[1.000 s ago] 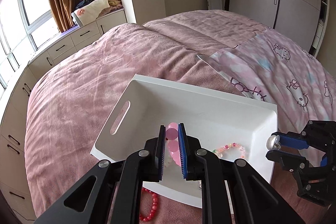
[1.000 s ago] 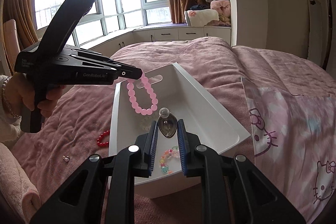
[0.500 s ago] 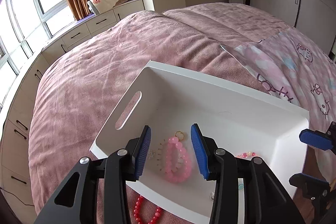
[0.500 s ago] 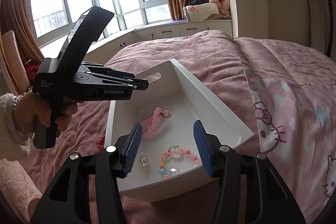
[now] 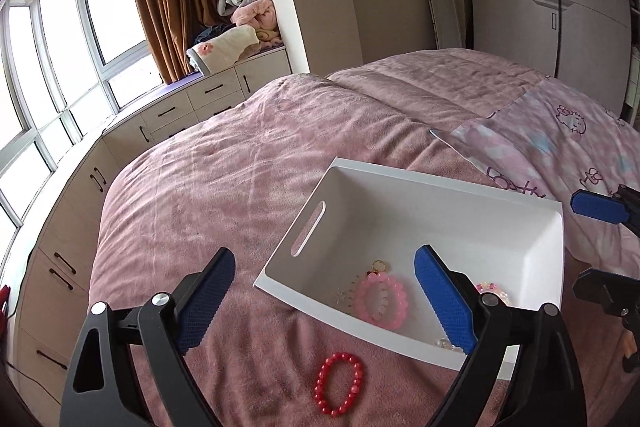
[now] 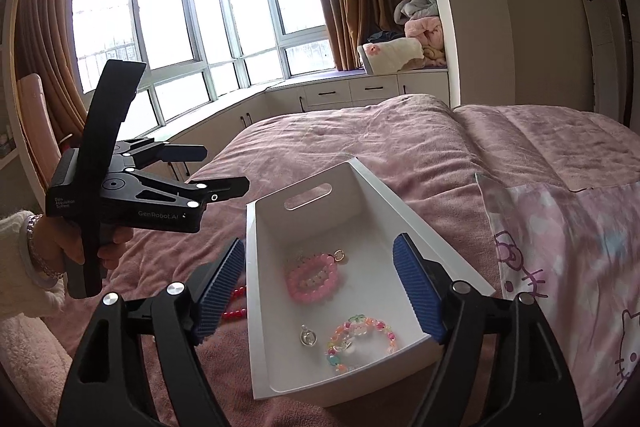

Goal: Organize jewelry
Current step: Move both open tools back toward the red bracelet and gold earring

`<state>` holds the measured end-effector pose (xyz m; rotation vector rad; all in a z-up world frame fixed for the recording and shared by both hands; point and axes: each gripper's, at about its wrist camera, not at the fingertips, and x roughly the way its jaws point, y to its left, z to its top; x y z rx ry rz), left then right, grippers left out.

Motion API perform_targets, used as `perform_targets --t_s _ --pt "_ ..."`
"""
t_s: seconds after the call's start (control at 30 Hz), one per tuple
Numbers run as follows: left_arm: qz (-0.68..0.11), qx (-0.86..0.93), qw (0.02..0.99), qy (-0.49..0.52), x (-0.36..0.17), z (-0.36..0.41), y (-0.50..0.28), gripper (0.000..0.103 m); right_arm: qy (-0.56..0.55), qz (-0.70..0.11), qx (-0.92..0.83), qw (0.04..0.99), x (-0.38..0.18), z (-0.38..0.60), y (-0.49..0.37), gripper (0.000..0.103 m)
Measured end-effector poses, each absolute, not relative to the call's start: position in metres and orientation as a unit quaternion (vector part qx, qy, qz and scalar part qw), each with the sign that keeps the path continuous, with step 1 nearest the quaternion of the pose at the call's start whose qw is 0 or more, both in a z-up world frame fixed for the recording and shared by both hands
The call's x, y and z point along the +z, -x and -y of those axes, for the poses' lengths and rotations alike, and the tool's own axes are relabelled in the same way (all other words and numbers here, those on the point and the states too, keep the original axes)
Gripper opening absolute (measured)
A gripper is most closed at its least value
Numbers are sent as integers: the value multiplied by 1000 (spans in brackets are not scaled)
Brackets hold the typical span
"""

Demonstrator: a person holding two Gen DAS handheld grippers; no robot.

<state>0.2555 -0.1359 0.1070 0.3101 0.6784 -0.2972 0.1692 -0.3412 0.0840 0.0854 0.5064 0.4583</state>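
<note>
- Both pairs of tongs are seen spread wide apart with nothing between them: the left tongs (image 5: 332, 301) hang over the near-left corner of the white bin (image 5: 460, 183), and the right tongs (image 6: 326, 289) hang over the bin's near end.
- The bin rests on the pink bed cover (image 5: 224, 187), with its slotted handle end turned away in the right wrist view.
- Inside the bin are seen a pink bead bracelet (image 6: 314, 277) with a small gold charm, a multicoloured bead bracelet (image 6: 360, 341) and a small silver pendant (image 6: 308, 337); something pale and thin appears to lie under the pink bracelet, but it cannot be made out.
- A red bead bracelet (image 5: 339, 383) lies outside the bin on the bed cover, just beside the bin's near wall, and it is judged to be the piece not yet put away.
- The red bracelet is expected to be light, limp and loose on its cord; the round glossy beads are likely to slip from flat pads.
- A hold across one side of the loop, with one or two beads pinched between the pads, is judged best, so that the rest is left to dangle.
- The soft cover may be pinched along with the beads if the tongs are pressed in too deep.
</note>
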Motion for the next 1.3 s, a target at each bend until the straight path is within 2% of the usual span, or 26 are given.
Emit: perform_targets --t_s 0.37,0.6,1.03,1.3 --pt "-304 -113 938 -120 123 58 -213 96 -8 -206 257 944 118 278 -156 91" --pt "-276 -95 950 -107 127 17 -181 99 26 -197 270 942 124 238 -149 94" --pt "-310 -68 946 -63 78 -51 -150 99 115 -215 292 925 104 158 -143 95" --pt "-334 -70 939 -45 40 -80 -141 99 127 -252 302 911 77 123 -152 95"
